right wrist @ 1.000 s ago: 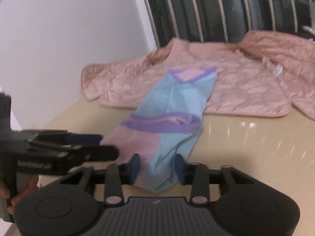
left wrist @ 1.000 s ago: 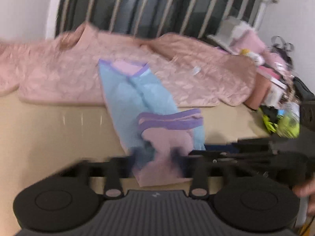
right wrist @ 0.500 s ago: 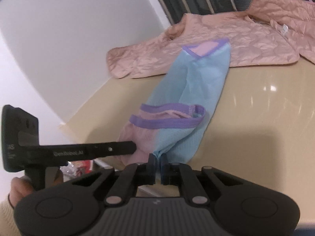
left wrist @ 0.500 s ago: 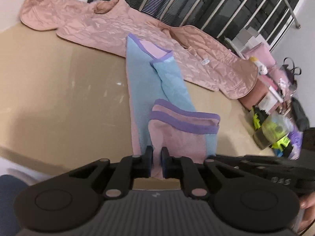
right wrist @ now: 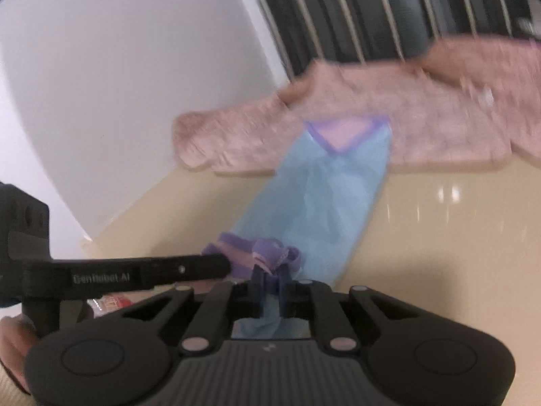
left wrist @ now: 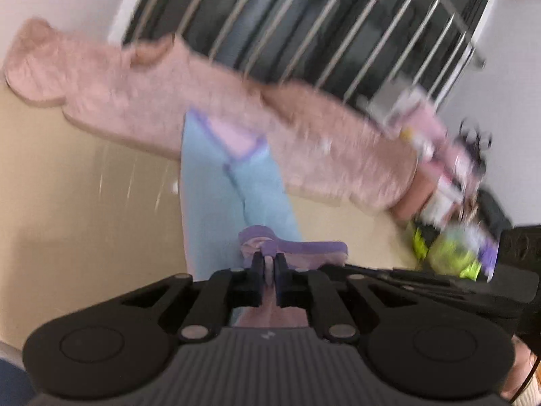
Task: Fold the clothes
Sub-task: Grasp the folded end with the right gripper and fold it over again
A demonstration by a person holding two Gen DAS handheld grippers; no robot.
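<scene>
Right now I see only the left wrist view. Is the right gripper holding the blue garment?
Observer: Yes. The right gripper is shut on the blue garment, at its bunched purple edge.
Operator: Where is my left gripper from there?
Observer: The left gripper reaches in from the left, its tip at that same purple edge.
Operator: Is anything else near it?
Observer: Only the hand that holds it, low at the left.

Table top (right wrist: 439, 237): glossy, smooth, tan, carried light reflections. Blue garment (right wrist: 324, 203): thin soft cloth, matt, purple trim. Pink jacket (left wrist: 236, 111): quilted cloth, slight sheen. Left gripper (left wrist: 268, 264) and right gripper (right wrist: 269, 275): matt black plastic. Window bars (left wrist: 338, 34): shiny metal.
</scene>
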